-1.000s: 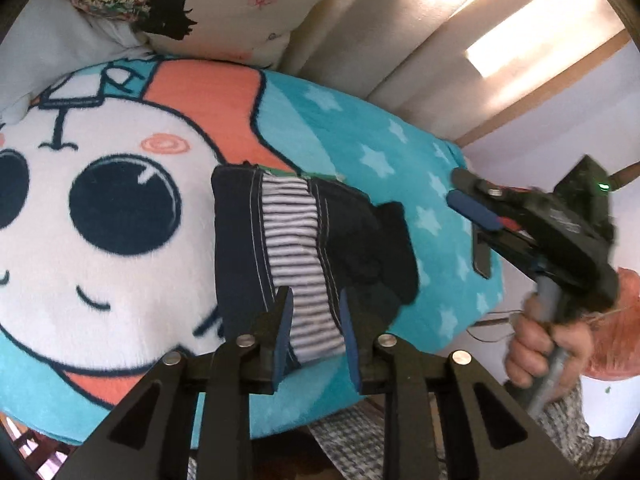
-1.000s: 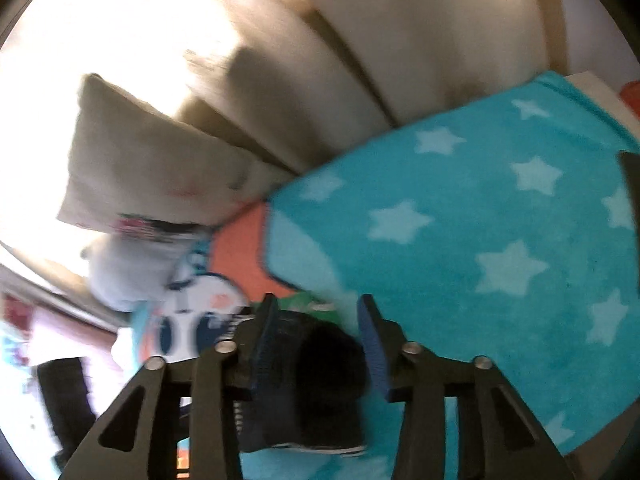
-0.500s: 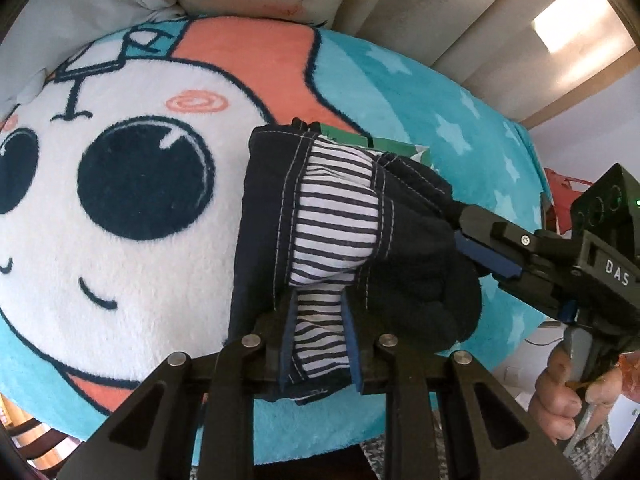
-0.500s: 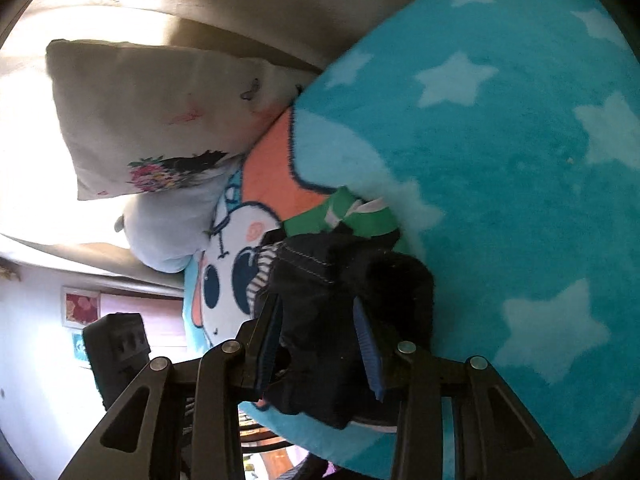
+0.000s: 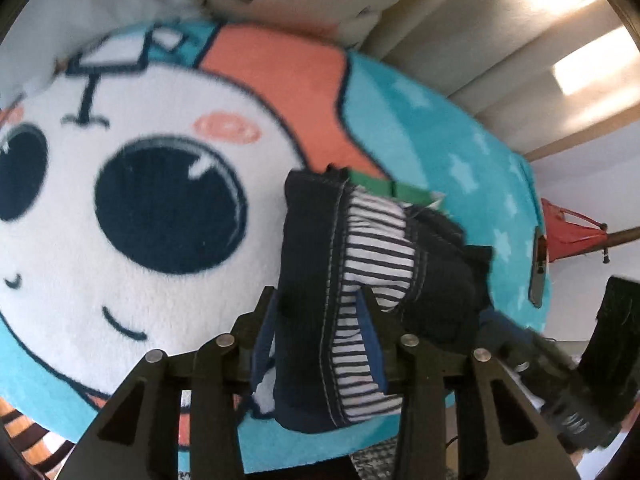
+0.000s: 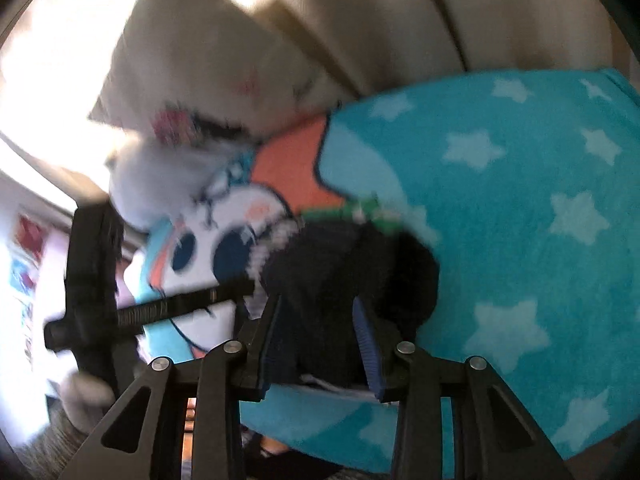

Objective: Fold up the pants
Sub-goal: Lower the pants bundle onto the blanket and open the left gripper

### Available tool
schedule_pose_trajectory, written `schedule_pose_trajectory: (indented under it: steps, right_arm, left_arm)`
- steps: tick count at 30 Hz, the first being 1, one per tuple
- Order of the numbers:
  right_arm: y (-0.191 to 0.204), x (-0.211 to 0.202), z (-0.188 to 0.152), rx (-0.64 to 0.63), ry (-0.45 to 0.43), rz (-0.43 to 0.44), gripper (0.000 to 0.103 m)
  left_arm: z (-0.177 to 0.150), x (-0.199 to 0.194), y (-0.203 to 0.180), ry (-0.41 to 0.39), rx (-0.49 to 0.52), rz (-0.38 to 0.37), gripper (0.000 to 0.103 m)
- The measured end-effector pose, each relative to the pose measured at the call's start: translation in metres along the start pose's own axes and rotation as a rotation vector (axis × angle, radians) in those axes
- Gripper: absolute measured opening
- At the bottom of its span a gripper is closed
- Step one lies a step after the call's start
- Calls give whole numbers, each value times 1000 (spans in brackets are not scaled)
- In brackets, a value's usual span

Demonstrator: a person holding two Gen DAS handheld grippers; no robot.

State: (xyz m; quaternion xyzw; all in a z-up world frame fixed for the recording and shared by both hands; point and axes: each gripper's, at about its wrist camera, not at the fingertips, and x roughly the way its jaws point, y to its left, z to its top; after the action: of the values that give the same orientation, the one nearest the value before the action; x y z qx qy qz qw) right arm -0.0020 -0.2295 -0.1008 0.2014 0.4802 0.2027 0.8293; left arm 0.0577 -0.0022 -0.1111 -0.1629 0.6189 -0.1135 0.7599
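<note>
Pants, already a compact bundle, lay on the blanket between both hand-held grippers.

The pants (dark denim, striped lining turned out) sat on the cartoon-face blanket, at its near edge where the white face meets the starred teal, over a green garment at their far side. Left hand-held gripper: jaws opening, with the near end of the bundle between them. Right hand-held gripper: jaws part spread around the dark right-hand fold; whether the pads pressed it could not be told through blur. Judgement: light, soft, limp cloth, thick where layered; stitched seams and hems should give the firmest hold, and loose layers may slip or spring open.
</note>
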Motion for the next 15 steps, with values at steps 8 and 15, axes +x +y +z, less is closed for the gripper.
schedule_pose_trajectory:
  steps: [8,15]
  right_arm:
    - [-16,8,-8,71,26,-10,40]
    - [-12,-17,-1,93,-90,-71,43]
  left_arm:
    - [-5,-32,-12,-109,66,50,40]
    - [-21,-77,-30,-285,151,186,45]
